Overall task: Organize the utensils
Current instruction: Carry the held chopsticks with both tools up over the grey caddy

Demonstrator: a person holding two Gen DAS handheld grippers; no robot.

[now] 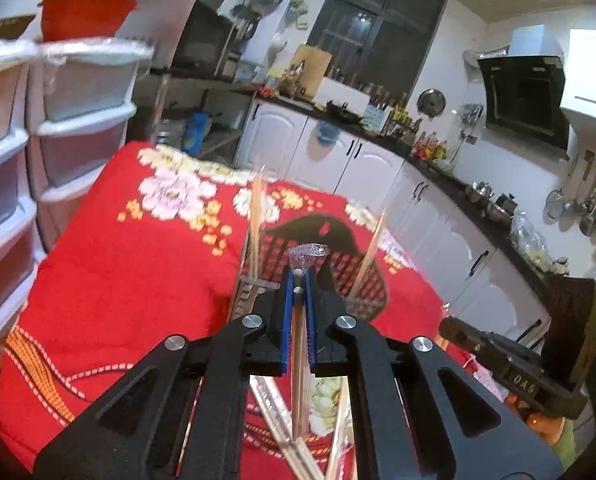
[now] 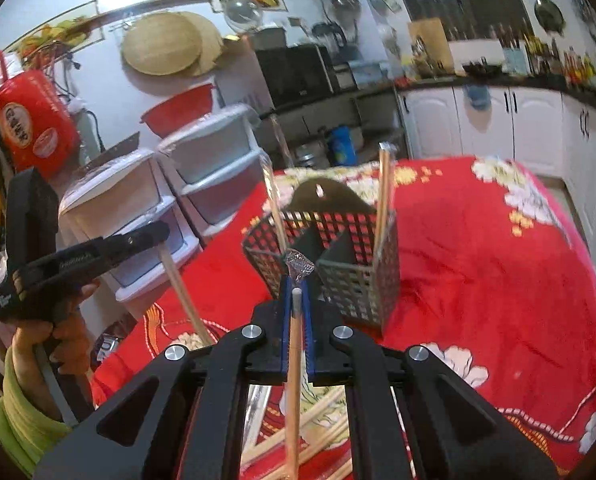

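The left gripper (image 1: pixel 298 280) is clamped on a thin pale-wood chopstick pair in clear plastic wrap (image 1: pixel 300 380); the right gripper (image 2: pixel 297 292) pinches a like wrapped chopstick pair (image 2: pixel 294 380); both hang above the red flowered table cloth (image 2: pixel 478 260), near the dark mesh utensil basket (image 2: pixel 350 280) mid-cloth; light, stiff, slippery in film; probably best gripped near the upper end.

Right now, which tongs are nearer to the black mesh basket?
Right, I think. The right tongs hover just before the basket holding a chopstick; the left tongs hang farther off, toward the drawers.
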